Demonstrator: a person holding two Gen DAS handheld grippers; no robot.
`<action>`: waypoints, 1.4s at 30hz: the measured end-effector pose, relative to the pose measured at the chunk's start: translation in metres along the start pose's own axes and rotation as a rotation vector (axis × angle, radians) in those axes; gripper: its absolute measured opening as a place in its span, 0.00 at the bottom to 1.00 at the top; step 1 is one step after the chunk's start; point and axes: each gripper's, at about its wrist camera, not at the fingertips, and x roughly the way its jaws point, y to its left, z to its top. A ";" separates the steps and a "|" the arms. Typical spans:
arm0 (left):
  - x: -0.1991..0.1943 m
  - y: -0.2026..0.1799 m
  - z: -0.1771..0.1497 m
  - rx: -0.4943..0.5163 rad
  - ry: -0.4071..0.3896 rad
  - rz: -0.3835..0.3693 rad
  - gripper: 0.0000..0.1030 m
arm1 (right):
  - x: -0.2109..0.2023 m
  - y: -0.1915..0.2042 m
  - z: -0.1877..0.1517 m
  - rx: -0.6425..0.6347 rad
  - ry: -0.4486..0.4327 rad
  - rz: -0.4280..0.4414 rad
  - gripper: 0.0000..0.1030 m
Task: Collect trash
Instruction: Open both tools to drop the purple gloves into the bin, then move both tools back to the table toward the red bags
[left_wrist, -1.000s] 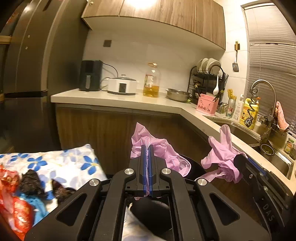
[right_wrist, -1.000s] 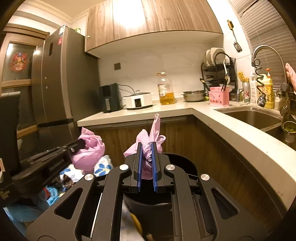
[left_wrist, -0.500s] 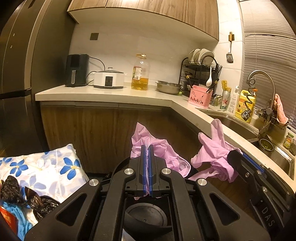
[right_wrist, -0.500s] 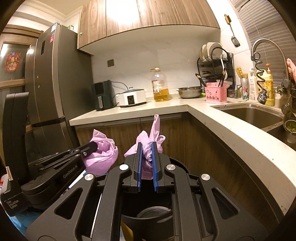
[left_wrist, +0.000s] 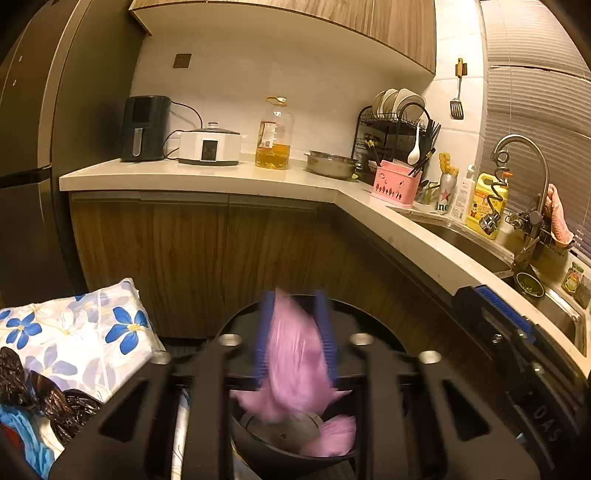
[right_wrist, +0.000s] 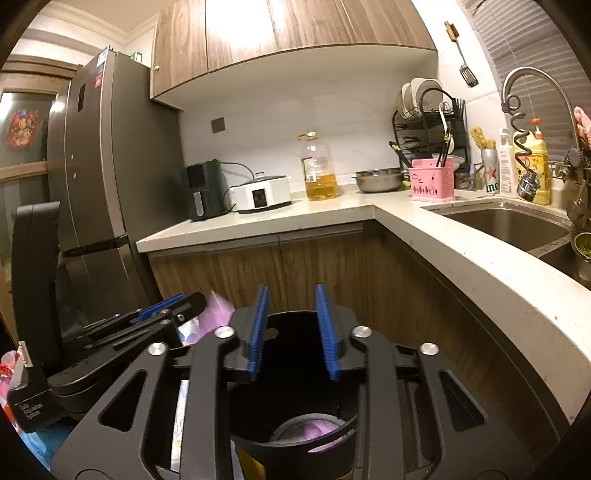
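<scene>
Kitchen corner counter (right_wrist: 424, 236), both claws spread over black bin (right_wrist: 295, 369), pink bag (left_wrist: 295, 354) loose.

Warm light falls from under the wooden wall cabinets (right_wrist: 291, 37) onto a white backsplash (left_wrist: 229, 74). A pale L-shaped counter (left_wrist: 207, 179) over wood-grain doors (left_wrist: 184, 258) runs from the dark refrigerator (right_wrist: 99, 166) to the steel sink (right_wrist: 506, 225) beneath closed blinds (left_wrist: 532, 99).
</scene>
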 end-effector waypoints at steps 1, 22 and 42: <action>0.000 0.001 -0.001 0.000 0.002 -0.003 0.34 | -0.001 -0.001 0.000 0.003 -0.001 -0.003 0.34; -0.088 0.047 -0.049 -0.008 -0.047 0.357 0.94 | -0.045 0.033 -0.025 -0.014 0.014 0.020 0.80; -0.182 0.086 -0.090 -0.065 -0.090 0.499 0.94 | -0.102 0.084 -0.052 -0.008 -0.008 0.072 0.82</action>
